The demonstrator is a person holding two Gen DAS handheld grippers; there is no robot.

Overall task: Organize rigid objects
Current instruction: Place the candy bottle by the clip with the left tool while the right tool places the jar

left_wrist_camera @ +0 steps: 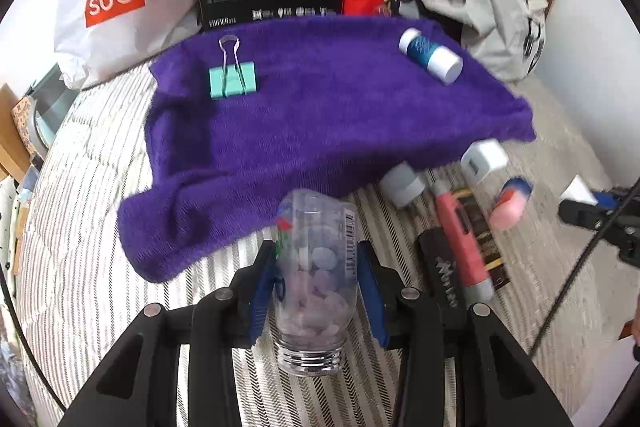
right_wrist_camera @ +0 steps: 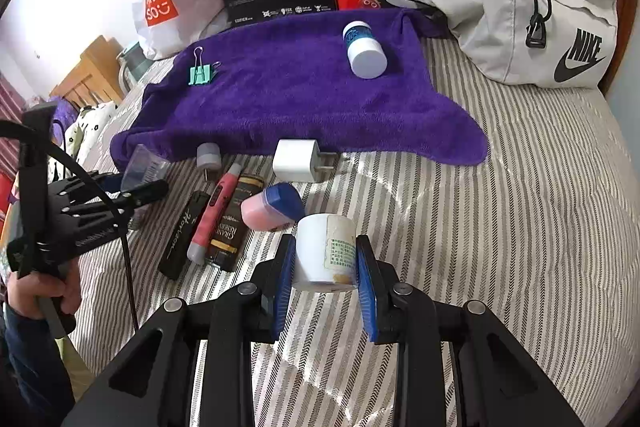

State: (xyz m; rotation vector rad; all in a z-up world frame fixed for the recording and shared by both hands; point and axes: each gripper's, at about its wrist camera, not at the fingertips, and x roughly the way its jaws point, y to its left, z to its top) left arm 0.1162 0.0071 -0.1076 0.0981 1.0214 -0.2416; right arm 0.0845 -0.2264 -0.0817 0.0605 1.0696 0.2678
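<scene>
Two items, a binder clip and blue jar, lie on the purple towel. Left gripper fingers clamp a clear bottle, right gripper fingers a white bottle; several remain on the bed.

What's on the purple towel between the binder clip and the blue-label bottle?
Nothing: between the binder clip and the blue-label bottle the purple towel is bare, in both wrist views.
</scene>
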